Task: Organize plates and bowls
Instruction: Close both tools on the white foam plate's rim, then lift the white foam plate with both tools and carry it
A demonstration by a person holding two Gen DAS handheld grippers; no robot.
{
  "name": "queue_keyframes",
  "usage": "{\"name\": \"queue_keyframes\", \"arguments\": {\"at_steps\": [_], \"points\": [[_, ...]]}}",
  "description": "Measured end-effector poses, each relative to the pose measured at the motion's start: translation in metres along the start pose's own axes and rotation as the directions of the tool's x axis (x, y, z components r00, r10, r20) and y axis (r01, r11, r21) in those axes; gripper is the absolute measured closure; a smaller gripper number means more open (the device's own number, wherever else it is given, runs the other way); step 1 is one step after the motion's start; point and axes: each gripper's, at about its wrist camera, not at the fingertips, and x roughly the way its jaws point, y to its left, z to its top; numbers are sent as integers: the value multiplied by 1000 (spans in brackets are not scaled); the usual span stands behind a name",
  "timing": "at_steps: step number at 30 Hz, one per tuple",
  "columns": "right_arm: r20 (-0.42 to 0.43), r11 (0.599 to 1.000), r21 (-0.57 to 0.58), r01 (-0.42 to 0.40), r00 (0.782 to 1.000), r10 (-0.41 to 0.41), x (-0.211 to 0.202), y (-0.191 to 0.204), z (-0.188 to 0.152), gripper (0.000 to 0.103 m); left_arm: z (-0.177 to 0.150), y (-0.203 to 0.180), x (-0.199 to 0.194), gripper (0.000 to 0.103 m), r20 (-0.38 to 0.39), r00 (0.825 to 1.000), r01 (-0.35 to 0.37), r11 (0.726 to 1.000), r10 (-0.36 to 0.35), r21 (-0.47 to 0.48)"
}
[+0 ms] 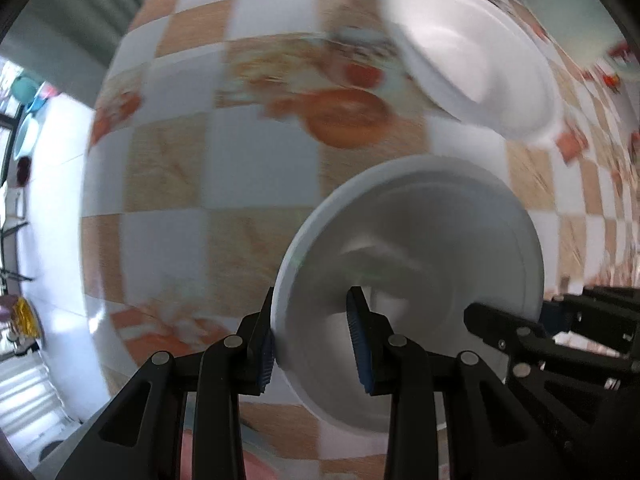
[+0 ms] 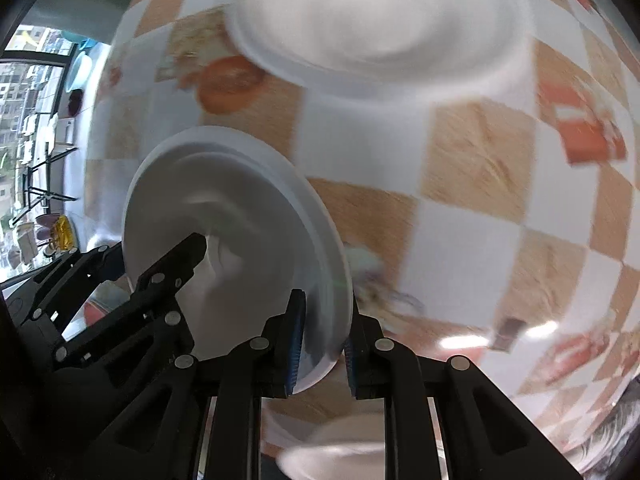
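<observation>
A white deep plate [image 1: 420,240] lies on the checked tablecloth, and both grippers stand at its rim on opposite sides. My left gripper [image 1: 314,340] straddles the near rim: the outer pad touches the edge, while the inner pad hangs over the plate's inside, with a gap to the rim. My right gripper [image 2: 324,350] is shut on the same plate [image 2: 240,208], its pads pinching the rim. Each gripper shows in the other's view as black fingers [image 1: 492,324] [image 2: 180,256] over the plate. A second white dish [image 1: 472,60] [image 2: 380,28] sits farther back.
The table carries an orange-and-white checked cloth [image 1: 180,168] with fruit prints. A third white dish [image 2: 340,456] lies under my right gripper at the bottom edge. A pale green object [image 1: 572,16] sits at the far right. White floor and a window lie beyond the table's left edge.
</observation>
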Motion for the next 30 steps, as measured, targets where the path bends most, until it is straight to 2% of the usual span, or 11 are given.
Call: {"name": "queue_keyframes", "arguments": {"at_steps": [7, 12, 16, 22, 23, 24, 30], "points": [[-1, 997, 77, 11, 1000, -11, -1, -46, -18, 83, -8, -54, 3, 67, -3, 1000, 7, 997, -7, 73], [10, 993, 120, -10, 1000, 8, -3, -64, -21, 83, -4, -82, 3, 67, -2, 1000, 11, 994, -11, 110], [23, 988, 145, -44, 999, 41, -2, -76, -24, 83, 5, -87, 7, 64, -1, 1000, 3, 993, -3, 122], [39, 988, 146, -49, 998, 43, -11, -91, -27, 83, 11, -96, 7, 64, -12, 1000, -1, 993, 3, 118], [43, 989, 142, -50, 998, 45, -16, -96, -36, 83, 13, -107, 8, 64, -8, 1000, -3, 993, 4, 117], [46, 989, 138, -51, 998, 45, -21, -96, -43, 83, 15, -97, 7, 64, -3, 1000, -6, 993, 6, 118], [77, 989, 136, -55, 996, 45, -43, -97, -45, 83, 22, -102, -29, 64, 39, 999, -20, 991, 15, 130]]}}
